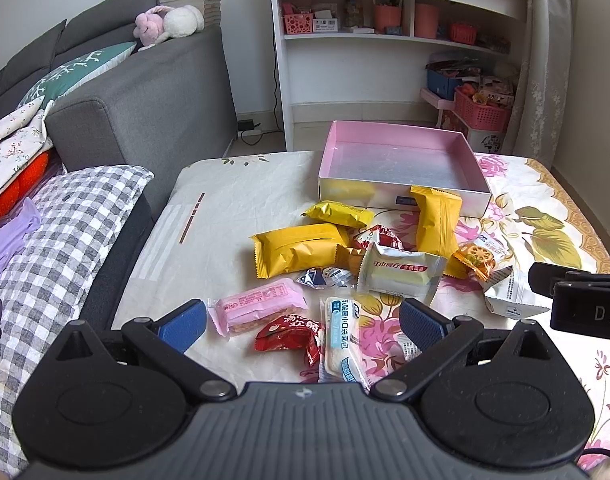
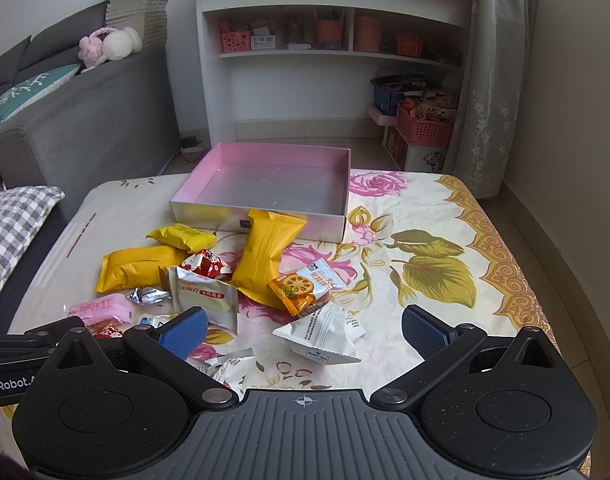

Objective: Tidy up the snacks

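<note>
Left claw spread above snacks

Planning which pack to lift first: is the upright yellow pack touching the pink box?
Touching. In the right wrist view the upright yellow pack leans its top edge against the front wall of the pink box, with no gap showing.

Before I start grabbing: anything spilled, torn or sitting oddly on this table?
Nothing spilled or visibly torn. The snacks lie in a loose heap in front of the empty pink box; one tall yellow packet leans against its front wall. Both tongs, left and right, are open.
</note>
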Motion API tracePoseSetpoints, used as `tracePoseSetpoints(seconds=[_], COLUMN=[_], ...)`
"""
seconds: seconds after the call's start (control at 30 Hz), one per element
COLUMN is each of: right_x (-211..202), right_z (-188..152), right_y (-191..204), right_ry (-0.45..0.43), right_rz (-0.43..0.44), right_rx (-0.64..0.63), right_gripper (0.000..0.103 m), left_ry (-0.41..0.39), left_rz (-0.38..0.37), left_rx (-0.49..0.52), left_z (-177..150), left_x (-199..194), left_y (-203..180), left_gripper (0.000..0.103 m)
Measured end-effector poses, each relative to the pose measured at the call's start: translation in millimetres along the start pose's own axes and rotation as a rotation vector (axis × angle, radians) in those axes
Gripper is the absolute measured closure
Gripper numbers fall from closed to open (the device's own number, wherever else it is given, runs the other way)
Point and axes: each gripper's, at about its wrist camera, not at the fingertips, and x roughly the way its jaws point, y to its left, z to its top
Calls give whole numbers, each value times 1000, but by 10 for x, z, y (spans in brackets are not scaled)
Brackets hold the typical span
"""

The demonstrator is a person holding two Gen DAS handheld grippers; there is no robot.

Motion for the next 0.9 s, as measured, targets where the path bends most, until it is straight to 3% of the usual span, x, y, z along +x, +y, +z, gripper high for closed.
tracePoseSetpoints(seconds=[0.4, 0.5, 0.67, 0.9], right_x=[31, 65, 144, 372], right_z=[50, 88, 170, 355], right_y=[-31, -108, -212, -312], right_ry=[14, 7, -31, 77], right_rz=[13, 42, 55, 110], right_rx=[24, 51, 49, 95], right_gripper=[0, 0, 0, 0], left_ry=[-11, -37, -8, 57], left_rz=[-15, -46, -101, -177], left_rx=[-7, -1, 11, 24], left_z=[44, 80, 161, 337], left_x=[50, 72, 206, 421], left_y=[40, 70, 130, 232], left_gripper=[0, 0, 0, 1])
